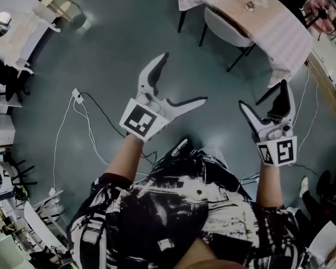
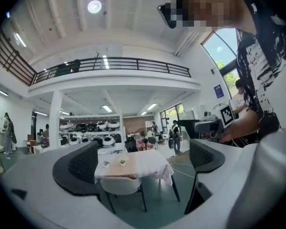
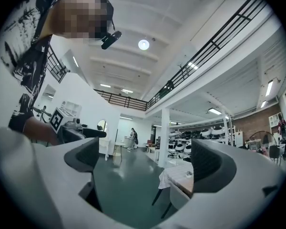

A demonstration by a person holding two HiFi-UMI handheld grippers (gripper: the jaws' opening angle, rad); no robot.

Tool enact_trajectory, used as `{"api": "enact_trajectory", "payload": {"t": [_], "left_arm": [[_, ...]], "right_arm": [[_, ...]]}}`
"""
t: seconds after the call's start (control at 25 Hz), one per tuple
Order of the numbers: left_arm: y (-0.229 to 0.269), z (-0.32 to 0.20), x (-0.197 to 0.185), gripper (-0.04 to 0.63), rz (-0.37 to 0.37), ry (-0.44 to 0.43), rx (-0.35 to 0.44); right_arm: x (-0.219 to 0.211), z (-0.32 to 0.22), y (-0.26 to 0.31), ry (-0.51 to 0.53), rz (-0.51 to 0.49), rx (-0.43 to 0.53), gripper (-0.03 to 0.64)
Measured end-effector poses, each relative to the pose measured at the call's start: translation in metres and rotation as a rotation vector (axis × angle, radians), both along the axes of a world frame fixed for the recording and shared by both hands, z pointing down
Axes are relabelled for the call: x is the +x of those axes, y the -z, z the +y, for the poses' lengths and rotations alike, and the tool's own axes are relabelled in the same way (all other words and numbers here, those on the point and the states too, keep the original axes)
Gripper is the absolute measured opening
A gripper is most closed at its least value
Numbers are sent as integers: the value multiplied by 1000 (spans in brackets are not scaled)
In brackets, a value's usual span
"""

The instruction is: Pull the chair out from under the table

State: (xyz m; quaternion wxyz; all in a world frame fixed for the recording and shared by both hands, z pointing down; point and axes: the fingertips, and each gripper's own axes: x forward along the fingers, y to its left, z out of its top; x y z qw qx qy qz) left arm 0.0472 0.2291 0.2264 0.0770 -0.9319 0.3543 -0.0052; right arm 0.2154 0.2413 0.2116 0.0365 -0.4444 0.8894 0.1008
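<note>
A white chair (image 1: 227,29) with black legs is tucked under a table (image 1: 288,35) covered by a pale checked cloth, at the top right of the head view. Both grippers are held in the air well short of it, over the grey floor. My left gripper (image 1: 185,77) is open and empty. My right gripper (image 1: 263,94) is also open with nothing in it. Between the open jaws in the left gripper view, the chair (image 2: 120,185) and table (image 2: 152,168) stand some distance ahead. The right gripper view shows the chair (image 3: 178,195) low, near the right jaw.
Two small cups (image 1: 249,5) stand on the table. White and black cables (image 1: 89,122) and a power strip (image 1: 77,96) lie on the floor to the left. A pale wooden table (image 1: 22,27) stands top left; shelving and clutter line the left edge.
</note>
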Motion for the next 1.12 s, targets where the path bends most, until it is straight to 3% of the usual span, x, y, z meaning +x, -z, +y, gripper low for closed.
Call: {"api": "enact_trajectory", "payload": {"t": [0.36,0.6,1.12], "left_arm": [[-10,-90,-13,568,10,19,-15],[-8,-197,-19,568,-30,17,-13],[-8,-373,18,566,-17,5,-22]], "right_arm": [[-15,-92,-10,19,-13,5,574],[-26,-207,-6,42,-42,17,572],[-7,-391,-13,74,-27,4,572]]}}
